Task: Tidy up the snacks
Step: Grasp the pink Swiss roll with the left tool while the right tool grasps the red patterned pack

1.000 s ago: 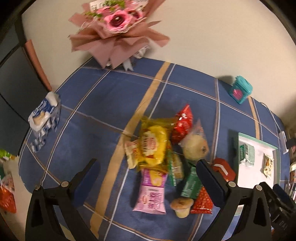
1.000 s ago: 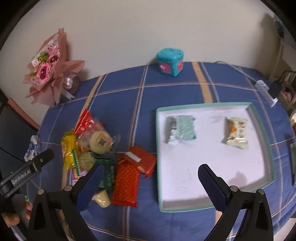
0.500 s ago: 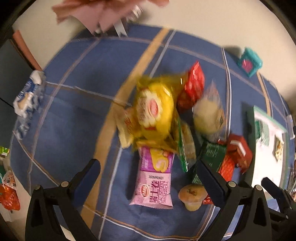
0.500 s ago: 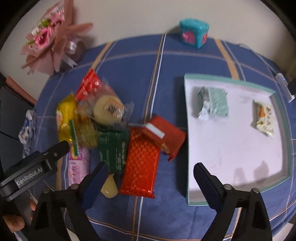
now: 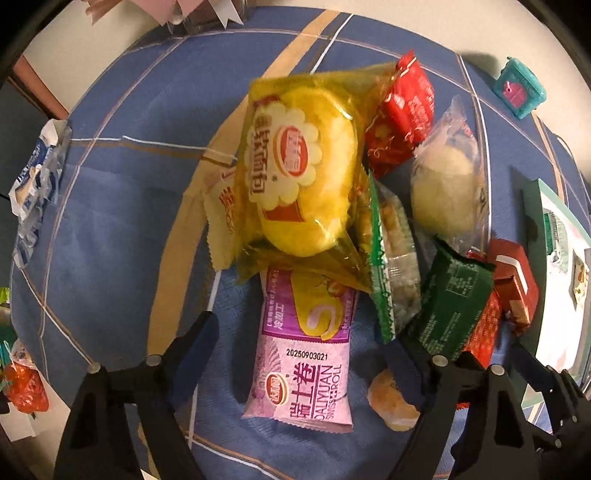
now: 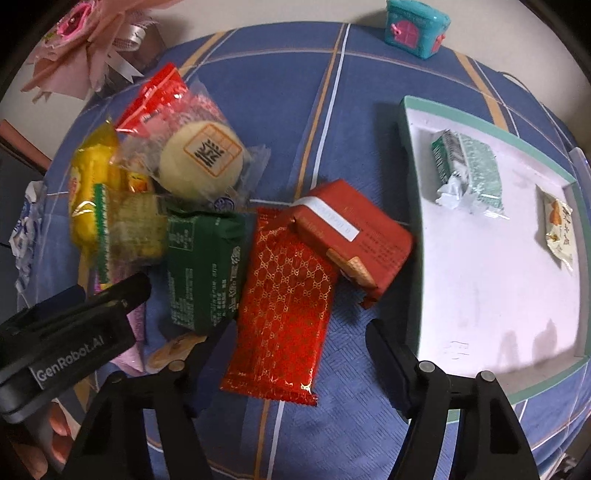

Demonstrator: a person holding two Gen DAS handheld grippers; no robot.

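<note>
A pile of wrapped snacks lies on the blue plaid tablecloth. My left gripper [image 5: 299,332] is open, low over the pile, its fingers on either side of a pink Swiss-roll pack [image 5: 306,354]; a yellow cake pack [image 5: 299,177] lies just beyond. My right gripper [image 6: 291,332] is open, its fingers on either side of a red gold-patterned pack [image 6: 284,291], with a green pack [image 6: 203,266] and a red box [image 6: 354,232] next to it. The white tray [image 6: 480,280] on the right holds a green-white pack [image 6: 469,170] and a pale pack [image 6: 559,229].
A teal box [image 6: 415,27] stands at the table's far edge. A pink bouquet [image 6: 81,40] is at the far left. A crumpled blue-white wrapper [image 5: 35,184] lies at the table's left edge. The left gripper body [image 6: 66,336] shows in the right wrist view.
Both grippers have moved down and closer to the snack pile. The left now brackets the pink pack, the right the red patterned pack. Both stay open.
</note>
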